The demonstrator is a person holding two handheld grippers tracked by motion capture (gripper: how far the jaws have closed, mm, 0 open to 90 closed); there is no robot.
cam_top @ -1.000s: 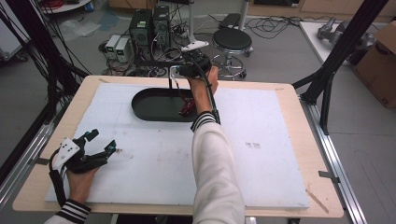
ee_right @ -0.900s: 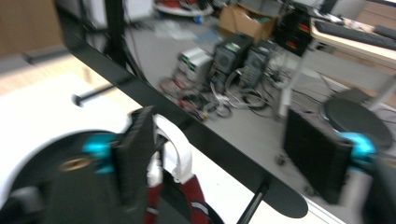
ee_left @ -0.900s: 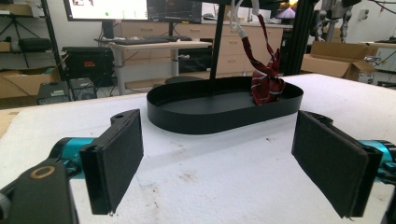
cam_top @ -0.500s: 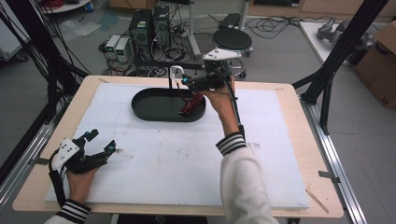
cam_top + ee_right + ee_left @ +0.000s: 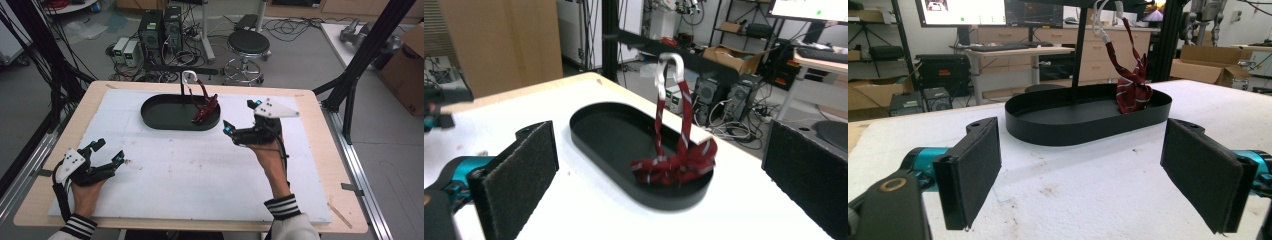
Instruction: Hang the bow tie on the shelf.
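Note:
A black oval tray (image 5: 150, 117) lies at the far middle of the white mat. From it rises a thin black post with a white hook (image 5: 189, 76). A dark red striped tie (image 5: 205, 107) hangs from the hook, and its lower end is bunched in the tray's right end. My right gripper (image 5: 240, 116) is open just right of the tray with nothing between its pads, and it faces the tie (image 5: 674, 165) and the tray (image 5: 594, 135). At the near left my left gripper (image 5: 110, 151) is open and holds nothing. It looks across the mat at the tray (image 5: 1083, 132) and the tie (image 5: 1132, 92).
The white mat (image 5: 190, 175) covers most of the wooden table (image 5: 320, 150). Black frame posts (image 5: 360, 60) stand at the table's left and right sides. Beyond the far edge are a stool (image 5: 248, 45) and computer cases (image 5: 160, 27) on the floor.
My right gripper has drawn back from the hook and tie, moving right and toward the near side, and is now open. The tie stays on the hook. My left gripper has not moved.

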